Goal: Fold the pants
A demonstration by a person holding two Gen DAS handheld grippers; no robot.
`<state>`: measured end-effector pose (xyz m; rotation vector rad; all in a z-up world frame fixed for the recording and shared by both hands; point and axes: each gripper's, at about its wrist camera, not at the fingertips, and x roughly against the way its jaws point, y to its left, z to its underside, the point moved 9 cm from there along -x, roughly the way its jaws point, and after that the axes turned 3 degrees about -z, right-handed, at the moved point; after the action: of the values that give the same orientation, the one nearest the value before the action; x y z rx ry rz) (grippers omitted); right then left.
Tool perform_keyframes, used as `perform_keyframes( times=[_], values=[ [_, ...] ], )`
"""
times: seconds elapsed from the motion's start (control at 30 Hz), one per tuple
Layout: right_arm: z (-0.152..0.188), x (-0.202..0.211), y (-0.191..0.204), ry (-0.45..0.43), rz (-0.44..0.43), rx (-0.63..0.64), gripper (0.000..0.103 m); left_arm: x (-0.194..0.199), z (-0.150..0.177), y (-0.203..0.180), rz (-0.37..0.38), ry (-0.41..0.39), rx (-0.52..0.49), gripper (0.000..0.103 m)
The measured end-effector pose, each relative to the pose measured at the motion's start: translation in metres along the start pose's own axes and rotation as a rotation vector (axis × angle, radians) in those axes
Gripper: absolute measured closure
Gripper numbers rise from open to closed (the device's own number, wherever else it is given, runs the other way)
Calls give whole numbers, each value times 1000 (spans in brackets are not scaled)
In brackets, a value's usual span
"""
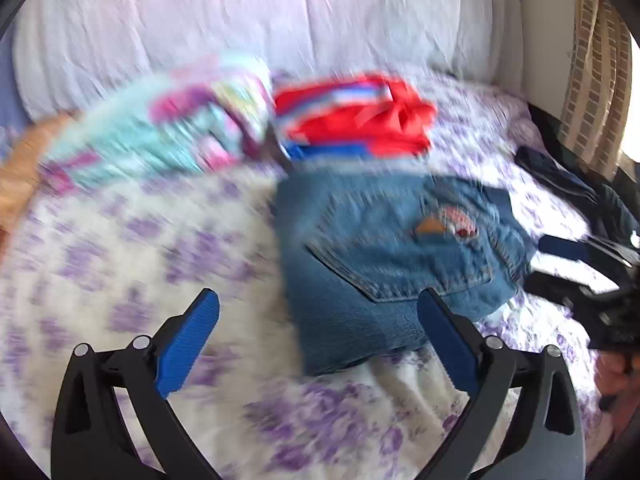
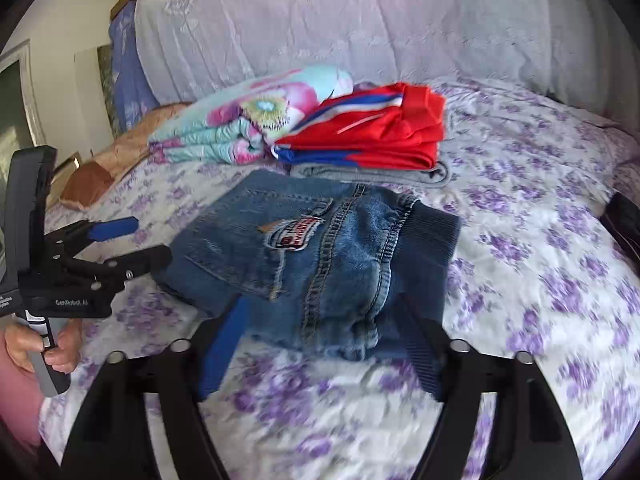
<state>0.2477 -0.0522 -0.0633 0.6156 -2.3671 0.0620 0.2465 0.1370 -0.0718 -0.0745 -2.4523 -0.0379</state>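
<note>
My left gripper (image 1: 318,344) and right gripper (image 2: 320,354) both gape wide, holding nothing; the folded pants (image 2: 316,256) lie just beyond on the flowered bedspread (image 2: 540,264); a careless brush could spring the fold open; past them, stacked clothes (image 2: 372,132), then pillows (image 2: 320,20).

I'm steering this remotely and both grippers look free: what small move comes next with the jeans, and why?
Probably lift both grippers clear. The jeans already lie folded into a compact bundle on the bedsheet, and the left gripper and right gripper stand open, gripping nothing. The jeans could then join the folded clothes behind.
</note>
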Motion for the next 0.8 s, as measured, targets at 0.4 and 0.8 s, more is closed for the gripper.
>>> perform_keyframes(
  times=[0.4,0.8],
  values=[
    [66,79,18,-40,228,-72,3,81,51,-16,-86,0,78,4],
    [103,110,41,-52,213,-73,3,122,77,-34,-94,-29,54,4]
  ],
)
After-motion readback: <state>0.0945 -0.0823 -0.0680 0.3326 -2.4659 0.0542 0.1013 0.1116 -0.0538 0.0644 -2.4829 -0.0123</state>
